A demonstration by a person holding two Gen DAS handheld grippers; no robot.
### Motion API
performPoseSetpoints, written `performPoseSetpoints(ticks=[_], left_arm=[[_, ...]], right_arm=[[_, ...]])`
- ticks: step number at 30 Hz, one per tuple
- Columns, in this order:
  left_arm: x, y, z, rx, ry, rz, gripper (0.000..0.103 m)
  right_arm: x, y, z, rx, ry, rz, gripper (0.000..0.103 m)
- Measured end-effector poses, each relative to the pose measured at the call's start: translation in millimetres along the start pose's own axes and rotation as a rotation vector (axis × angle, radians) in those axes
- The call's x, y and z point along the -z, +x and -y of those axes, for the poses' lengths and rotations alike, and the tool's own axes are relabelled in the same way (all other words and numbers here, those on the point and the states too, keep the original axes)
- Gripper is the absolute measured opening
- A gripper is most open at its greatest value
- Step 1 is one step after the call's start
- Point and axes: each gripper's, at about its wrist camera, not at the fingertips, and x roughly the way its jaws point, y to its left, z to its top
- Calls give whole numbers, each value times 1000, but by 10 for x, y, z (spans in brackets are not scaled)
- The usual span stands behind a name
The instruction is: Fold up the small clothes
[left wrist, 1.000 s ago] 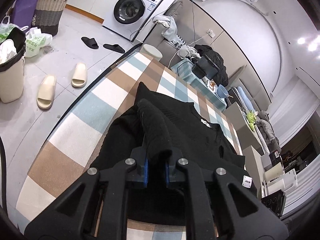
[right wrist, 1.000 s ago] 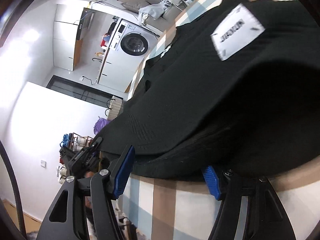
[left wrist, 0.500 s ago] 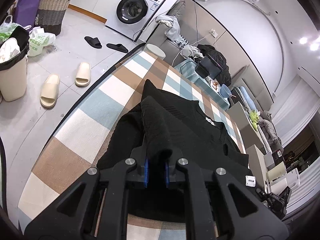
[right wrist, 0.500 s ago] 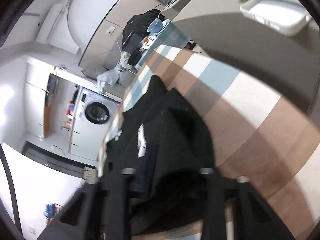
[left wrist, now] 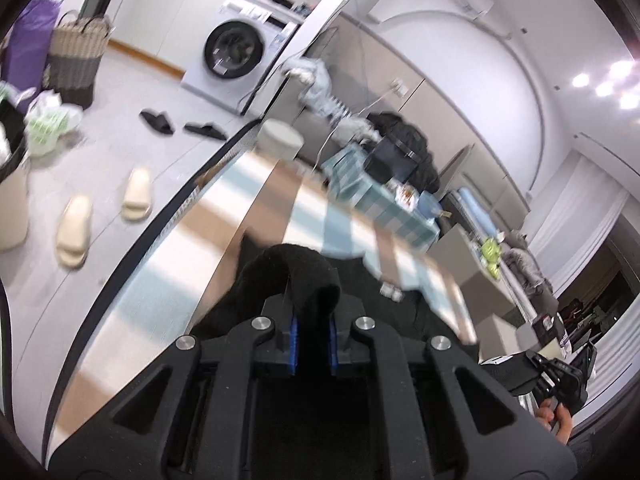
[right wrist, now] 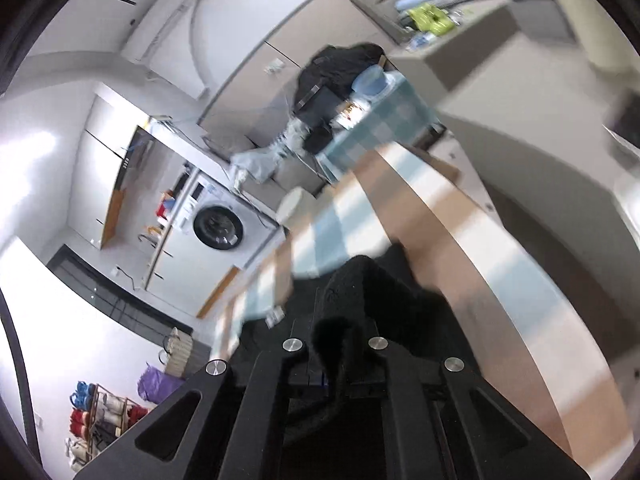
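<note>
A black knitted garment (left wrist: 296,272) lies on the checked tablecloth (left wrist: 256,200) of a round table. My left gripper (left wrist: 311,320) is shut on a raised bunch of its fabric, which bulges up between the blue pads. In the right wrist view my right gripper (right wrist: 334,346) is shut on another fold of the same black garment (right wrist: 360,284), lifted off the cloth. The right gripper (left wrist: 556,372) also shows at the lower right of the left wrist view, held by a hand (left wrist: 558,420). Most of the garment is hidden below the grippers.
Past the table's far edge stand a round white stool (left wrist: 279,140), a washing machine (left wrist: 236,52) and a cluttered side table (left wrist: 384,196). Slippers (left wrist: 138,194) lie on the floor to the left, near a bin (left wrist: 12,184) and a woven basket (left wrist: 78,60).
My right gripper has shut on the garment's edge and lifted it, swinging up from the table surface. My left gripper has risen with its bunch of fabric, so less of the garment shows.
</note>
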Motion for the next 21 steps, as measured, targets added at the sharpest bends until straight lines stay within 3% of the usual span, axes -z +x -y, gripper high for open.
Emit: performPoseSetpoints(ticks=[2,5,13,19,21], left_arm=[[-165,81,45,28,5,44,8],[-339,300,34,6,12,47,8],[-24,849,-335,-88,-42,-127,8],[255,950,-515,-140,-61,-198,12],[334,973,-578,-176,-60,-227,13]], right_arm=[[-165,104,-107,-61,-1,31,4],[-305,262,-166,-80,-3,31,4],[91,599,382,158,-14,-193,4],[276,619,607,221,-2,-250,6],[323,592,569,243,-45,-271,15]])
